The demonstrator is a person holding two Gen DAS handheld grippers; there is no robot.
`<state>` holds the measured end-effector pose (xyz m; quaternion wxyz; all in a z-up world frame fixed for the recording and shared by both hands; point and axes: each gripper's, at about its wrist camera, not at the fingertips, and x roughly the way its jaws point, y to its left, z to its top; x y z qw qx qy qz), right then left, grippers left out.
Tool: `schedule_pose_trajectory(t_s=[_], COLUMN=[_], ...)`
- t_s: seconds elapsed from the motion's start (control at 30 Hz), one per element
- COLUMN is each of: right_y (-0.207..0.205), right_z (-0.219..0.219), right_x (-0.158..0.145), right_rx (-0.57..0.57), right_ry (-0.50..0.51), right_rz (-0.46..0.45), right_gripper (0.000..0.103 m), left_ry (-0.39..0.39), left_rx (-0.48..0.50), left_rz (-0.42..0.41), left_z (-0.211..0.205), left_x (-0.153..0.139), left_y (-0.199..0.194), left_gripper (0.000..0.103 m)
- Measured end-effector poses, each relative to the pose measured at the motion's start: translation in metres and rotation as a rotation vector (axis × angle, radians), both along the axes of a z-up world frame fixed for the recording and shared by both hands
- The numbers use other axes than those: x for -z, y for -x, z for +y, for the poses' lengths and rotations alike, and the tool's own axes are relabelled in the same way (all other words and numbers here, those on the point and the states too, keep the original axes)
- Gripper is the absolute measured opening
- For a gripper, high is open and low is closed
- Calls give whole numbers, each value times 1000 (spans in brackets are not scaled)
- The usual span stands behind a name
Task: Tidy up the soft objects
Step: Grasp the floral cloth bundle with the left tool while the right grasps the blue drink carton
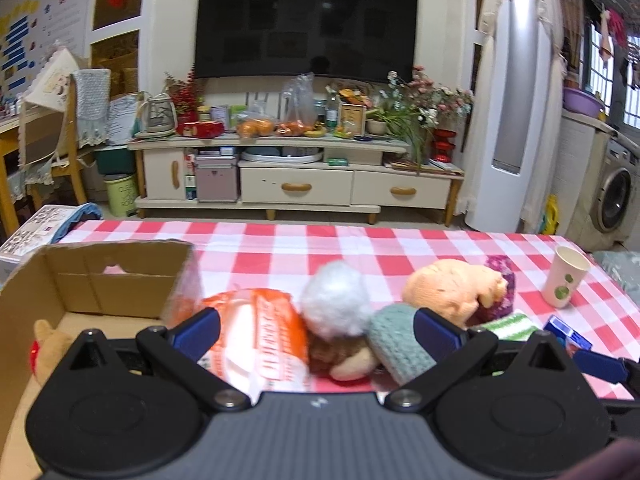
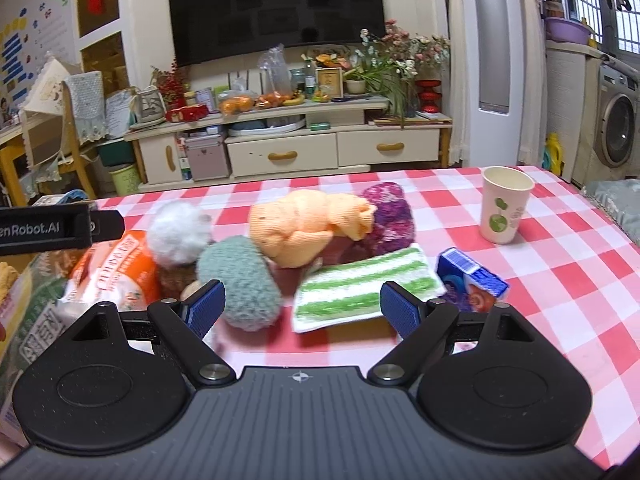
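The soft things lie in a loose heap on the red-and-white checked tablecloth [image 2: 520, 300], and the white fluffy ball [image 2: 180, 232] serves as the landmark. Just right of the ball, touching it, lies a grey-green knitted roll [image 2: 240, 284]. Beyond that roll, further right of the ball, sits an orange knitted toy [image 2: 304, 228], with a purple knitted piece [image 2: 390, 216] pressed against its far side; much of the purple piece is hidden behind the toy. In front of the toy lies a flat green-and-white striped cloth [image 2: 360, 288]. Left of the ball is an orange-and-white plastic packet [image 2: 116, 276], its print too blurred to read. Under the ball something brown and furry [image 1: 340, 350] peeks out, too covered to identify.

The left gripper [image 1: 316, 330] is spread wide with nothing between its blue pads, one pad in front of the packet and the other in front of the grey-green roll. The right gripper [image 2: 302, 306] is likewise spread wide and empty, low over the cloth between the roll and the striped cloth.

Well left of the ball stands an open cardboard box [image 1: 80, 280], cut off by the frame edge; a tan plush shape [image 1: 48, 340] inside it is mostly hidden behind the gripper body. Far right of the ball stand a paper cup [image 2: 504, 208] and a small blue carton [image 2: 468, 280].
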<state>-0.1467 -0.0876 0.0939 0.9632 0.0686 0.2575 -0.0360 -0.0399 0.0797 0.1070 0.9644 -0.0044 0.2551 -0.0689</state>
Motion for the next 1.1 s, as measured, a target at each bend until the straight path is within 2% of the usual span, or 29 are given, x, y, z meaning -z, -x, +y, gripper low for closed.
schedule_pose_trajectory(t_s=[0.27,0.47,0.63,0.77,0.93,1.1], right_y=[5,10,12,8,-2,-14], right_z=[-20,-65,-106,-127,-131,-135], right_x=[1,2,9,17,23,31], right_rx=[58,161,221,196,118,89], right_ry=[11,-19,-71,-104,-115,-103], right_rz=[-7,-23,-25,-28,-11,37], right_gripper=[103,103,103,103,103,101], left_ry=[-2,1,-11,-17,-33,-69], left_rx=[57,124,220,320,428,483], left_rz=[13,31,49,76,103,130], left_z=[-28,-52,-76,-99,-130,-157], left_x=[8,16,24,35,52,69], left_y=[1,5,14,24,33,34], left_gripper=[102,102,102,102,102,102])
